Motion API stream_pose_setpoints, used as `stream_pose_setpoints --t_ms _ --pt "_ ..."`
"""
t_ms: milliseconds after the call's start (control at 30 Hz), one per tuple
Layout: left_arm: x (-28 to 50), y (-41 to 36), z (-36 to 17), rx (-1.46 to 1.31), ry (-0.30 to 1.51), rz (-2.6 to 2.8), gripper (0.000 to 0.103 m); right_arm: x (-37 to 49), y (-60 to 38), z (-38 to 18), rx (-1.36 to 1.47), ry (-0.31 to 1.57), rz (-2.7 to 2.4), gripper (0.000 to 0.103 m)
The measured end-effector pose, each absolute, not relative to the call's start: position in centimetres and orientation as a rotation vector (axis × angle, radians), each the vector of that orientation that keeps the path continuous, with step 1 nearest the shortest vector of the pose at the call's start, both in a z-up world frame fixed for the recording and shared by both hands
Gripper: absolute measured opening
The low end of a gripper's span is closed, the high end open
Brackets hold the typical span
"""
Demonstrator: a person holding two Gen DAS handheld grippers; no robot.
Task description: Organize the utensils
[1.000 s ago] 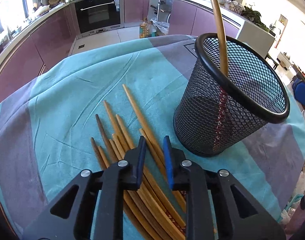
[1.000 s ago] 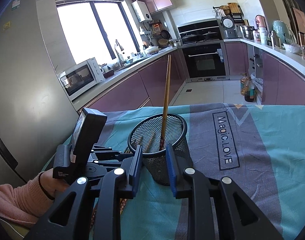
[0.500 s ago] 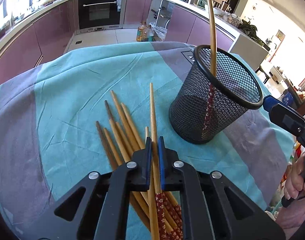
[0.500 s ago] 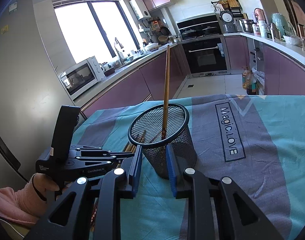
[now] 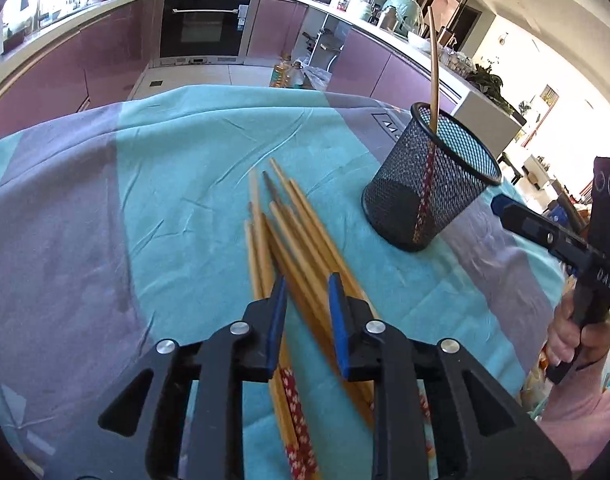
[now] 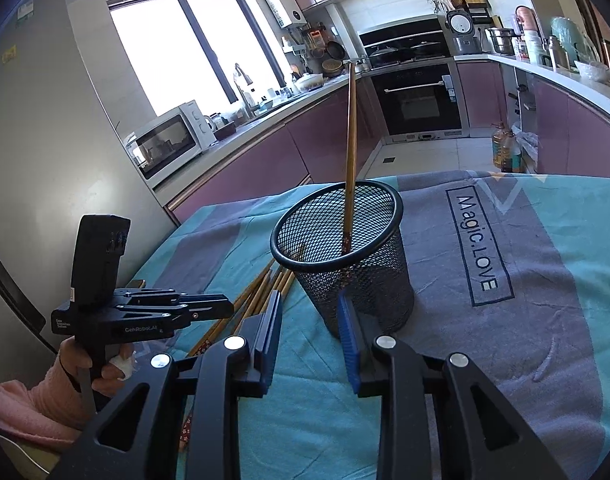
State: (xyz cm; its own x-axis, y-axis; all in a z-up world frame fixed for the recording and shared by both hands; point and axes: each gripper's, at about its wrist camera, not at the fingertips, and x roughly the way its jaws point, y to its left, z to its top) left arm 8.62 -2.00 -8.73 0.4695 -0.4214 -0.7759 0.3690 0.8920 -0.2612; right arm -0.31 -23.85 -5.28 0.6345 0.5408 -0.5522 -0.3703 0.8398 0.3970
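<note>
Here, wooden chopsticks lie beside the black mesh metal cup.
Left tool, just opening, spread over them; right tool spread, empty, near the cup.

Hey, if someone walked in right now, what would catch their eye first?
A black mesh cup standing on the teal and grey tablecloth, with one long chopstick sticking up out of it. Beside the cup, a loose pile of chopsticks lies on the cloth, under the open left tool.
</note>
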Motion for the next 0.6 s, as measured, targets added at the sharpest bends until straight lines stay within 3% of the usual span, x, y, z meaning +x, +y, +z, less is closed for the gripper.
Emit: stream_pose_setpoints --t_ms 267,433,600 --pt "6.6 0.0 -8.8 0.014 0.965 -0.411 0.021 -0.4 -23.0 -5.3 0.254 0.714 0.537 0.027" --pt "7.0 0.6 -9.8 0.050 1.001 -0.376 0.014 -0.4 -22.8 -5.4 0.255 0.720 0.539 0.027" --pt "6.7 -0.2 -9.5 0.125 0.991 -0.374 0.019 -0.4 -22.6 -5.8 0.257 0.731 0.537 0.028"
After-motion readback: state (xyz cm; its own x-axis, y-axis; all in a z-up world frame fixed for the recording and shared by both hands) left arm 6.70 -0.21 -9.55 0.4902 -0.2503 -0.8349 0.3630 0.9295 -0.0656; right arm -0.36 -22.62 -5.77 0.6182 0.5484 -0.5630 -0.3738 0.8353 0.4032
